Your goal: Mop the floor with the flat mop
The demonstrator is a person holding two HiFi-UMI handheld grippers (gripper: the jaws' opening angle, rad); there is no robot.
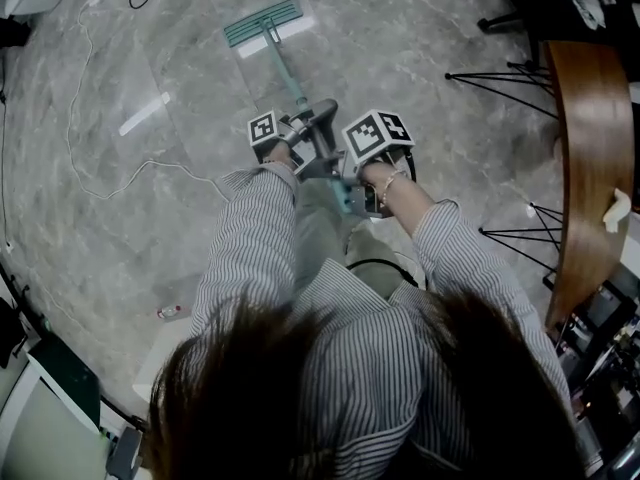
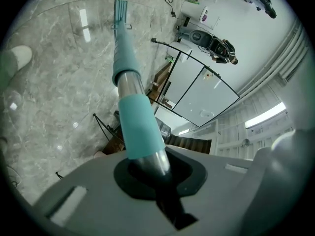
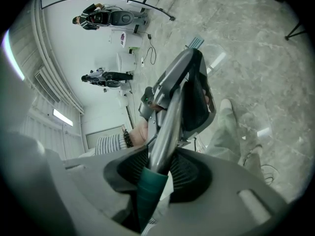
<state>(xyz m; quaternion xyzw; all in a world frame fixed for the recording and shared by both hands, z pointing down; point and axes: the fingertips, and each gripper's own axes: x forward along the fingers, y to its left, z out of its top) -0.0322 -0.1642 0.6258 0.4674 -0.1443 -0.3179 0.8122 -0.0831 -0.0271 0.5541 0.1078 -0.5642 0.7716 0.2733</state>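
- In the head view, the person's dark hair [image 1: 330,408] and grey-striped cotton shirt [image 1: 250,258] fill the bottom edge, nearest the lens.
- Beyond the sleeves, both hands hold their tools on the slim teal-and-steel handle [image 1: 288,76] of the flat mop. The left claw [image 1: 312,130] grips farther down the handle, toward the head. The right claw [image 1: 346,186] sits just behind it, close to the body.
- The teal rectangular mop head [image 1: 262,22] lies flat on the grey marbled stone floor [image 1: 120,218], near the top edge of the picture.
- A thin white cable [image 1: 90,183] snakes over the floor at the left. A curved brown wooden bench [image 1: 590,168] on black wire legs stands along the right edge.
- In the left gripper view, the left claw [image 2: 151,173] is clamped narrow round the steel tube just below a teal sleeve. The handle [image 2: 129,85] runs away to the mop head [image 2: 120,6] on the floor [image 2: 49,107].
- In the right gripper view, the right claw [image 3: 153,173] is closed on the handle [image 3: 165,132] where the steel tube meets a dark teal grip.
- The left claw [image 3: 184,95] shows ahead of it on the same tube. A pale trouser leg [image 3: 231,129] stands beside it on the floor [image 3: 266,58].
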